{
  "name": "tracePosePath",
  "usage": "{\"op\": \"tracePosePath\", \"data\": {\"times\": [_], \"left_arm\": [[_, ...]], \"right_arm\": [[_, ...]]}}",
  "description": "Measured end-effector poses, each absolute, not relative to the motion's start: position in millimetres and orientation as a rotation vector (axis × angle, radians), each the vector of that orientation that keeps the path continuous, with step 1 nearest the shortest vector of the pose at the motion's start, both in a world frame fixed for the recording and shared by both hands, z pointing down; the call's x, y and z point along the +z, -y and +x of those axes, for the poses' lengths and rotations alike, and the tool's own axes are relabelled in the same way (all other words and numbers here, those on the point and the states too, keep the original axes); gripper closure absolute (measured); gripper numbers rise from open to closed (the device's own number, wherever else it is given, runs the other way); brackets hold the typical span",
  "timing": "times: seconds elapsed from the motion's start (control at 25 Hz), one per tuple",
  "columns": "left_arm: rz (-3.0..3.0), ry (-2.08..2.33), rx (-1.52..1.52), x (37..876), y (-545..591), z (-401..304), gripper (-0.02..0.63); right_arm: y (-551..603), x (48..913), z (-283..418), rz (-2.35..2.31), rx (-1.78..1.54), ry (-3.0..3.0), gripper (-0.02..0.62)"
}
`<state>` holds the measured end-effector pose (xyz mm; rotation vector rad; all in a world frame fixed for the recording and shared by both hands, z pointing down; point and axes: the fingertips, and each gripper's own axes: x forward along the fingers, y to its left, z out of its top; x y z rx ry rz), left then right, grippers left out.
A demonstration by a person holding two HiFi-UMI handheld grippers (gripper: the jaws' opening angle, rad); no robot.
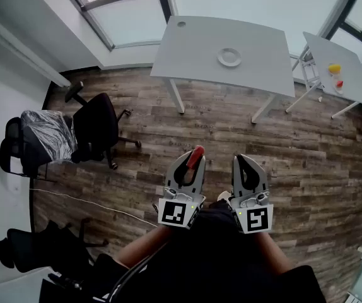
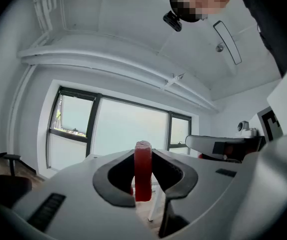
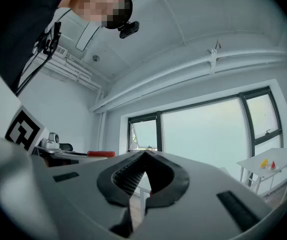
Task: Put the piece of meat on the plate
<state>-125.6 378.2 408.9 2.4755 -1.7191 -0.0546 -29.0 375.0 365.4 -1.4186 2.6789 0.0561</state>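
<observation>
Left gripper: jaws pinching the piece of meat, a red strip standing upright between the pads with its top poking just past the tips. Right gripper: jaws pressed together, nothing between them. Both are side by side over the wood floor, pointing toward the table and well short of its near edge. The plate sits on that table (roughly mid-top). The meat is well apart from the table.
</observation>
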Motion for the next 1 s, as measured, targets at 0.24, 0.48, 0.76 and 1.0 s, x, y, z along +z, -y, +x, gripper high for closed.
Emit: {"op": "tracePosePath", "data": {"times": [0.24,0.48,0.76,1.0], "left_arm": [[2.493,1.692,-0.047,408.6,-383.1,-105.6,0.511],[2.534,1.685,-0.068,404.1,-379.2,-88.0,0.511],[2.464,1.781,-0.051,407.9,-367.1,-93.7,0.511],[2.442,1.805,0.024,422.1,-373.7,-74.9,0.511]], "right_arm": [[-375.8,363.1,-2.1,-1.525,0.071,-2.647,0.592],[-375.3,368.5,22.1,-1.477,-0.026,-2.615,0.592],[-376.6,381.5,68.3,-1.474,-0.100,-2.630,0.592],[-372.8,394.4,106.3,-1.434,-0.104,-2.660,0.592]]}}
